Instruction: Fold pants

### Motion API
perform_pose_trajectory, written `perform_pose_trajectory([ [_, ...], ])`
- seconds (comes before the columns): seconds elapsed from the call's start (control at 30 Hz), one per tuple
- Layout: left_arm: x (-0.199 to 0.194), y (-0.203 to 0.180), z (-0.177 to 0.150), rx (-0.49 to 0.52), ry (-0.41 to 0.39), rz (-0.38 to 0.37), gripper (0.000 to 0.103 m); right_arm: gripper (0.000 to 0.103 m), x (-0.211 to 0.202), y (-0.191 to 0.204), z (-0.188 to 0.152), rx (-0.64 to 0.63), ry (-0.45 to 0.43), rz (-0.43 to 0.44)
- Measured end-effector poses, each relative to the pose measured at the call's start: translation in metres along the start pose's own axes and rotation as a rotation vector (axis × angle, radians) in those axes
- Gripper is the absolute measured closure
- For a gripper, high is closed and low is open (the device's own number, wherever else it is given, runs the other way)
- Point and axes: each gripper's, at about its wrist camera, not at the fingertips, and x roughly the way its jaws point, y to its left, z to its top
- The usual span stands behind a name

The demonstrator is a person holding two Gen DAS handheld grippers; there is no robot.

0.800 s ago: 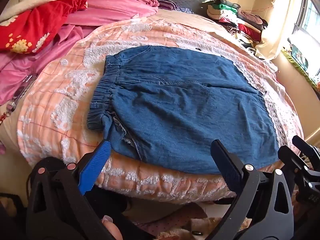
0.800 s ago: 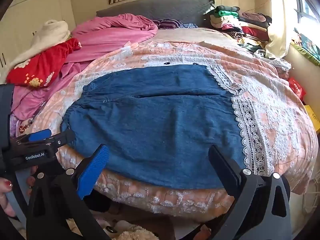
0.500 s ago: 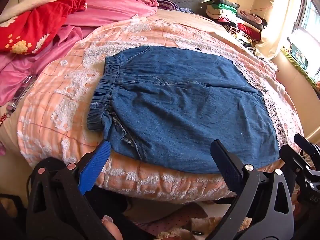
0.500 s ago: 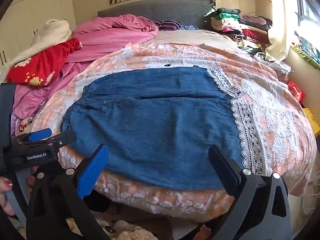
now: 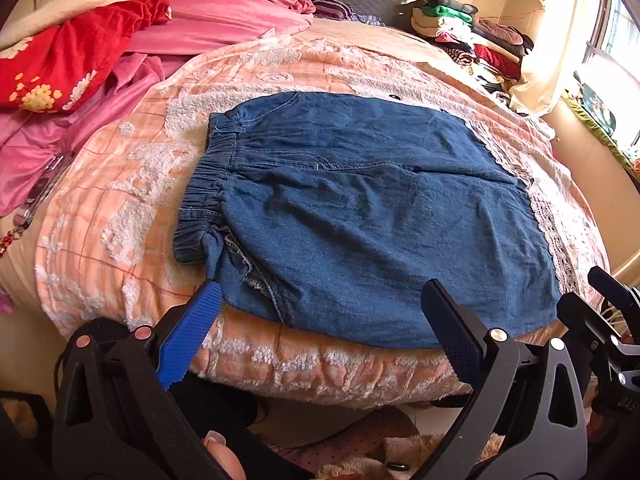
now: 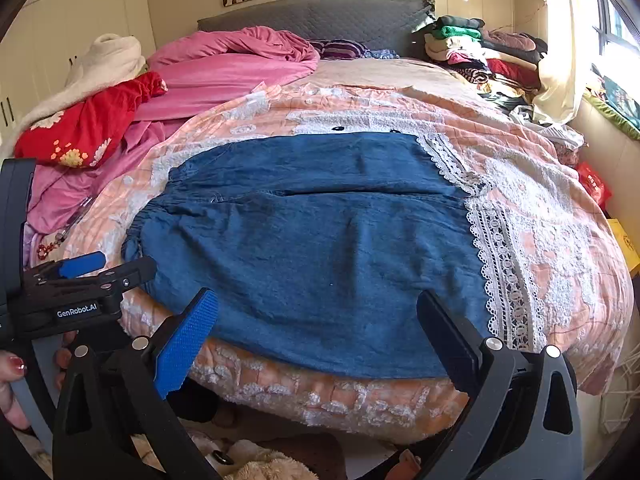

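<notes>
Blue denim pants lie flat across the bed, elastic waistband at the left and lace-trimmed hems at the right. They also fill the middle of the right wrist view. My left gripper is open and empty, just off the bed's near edge below the waist end. My right gripper is open and empty, off the near edge below the leg end. The left gripper also shows at the left of the right wrist view.
The pants rest on a peach quilt with white patches. Pink bedding and a red flowered garment lie at the back left. A stack of folded clothes stands at the back right. A keychain lies at the left.
Both grippers have drawn back slightly from the bed edge and stayed open. The pants have not moved.
</notes>
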Motion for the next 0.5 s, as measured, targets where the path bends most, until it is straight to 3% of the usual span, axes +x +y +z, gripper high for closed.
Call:
perform_pose_trajectory([
  [0.5, 0.0001, -0.0025, 0.0013, 0.011, -0.002, 0.002, 0.009, 0.004, -0.0025, 0.0000, 0.0001, -0.002, -0.002, -0.008],
])
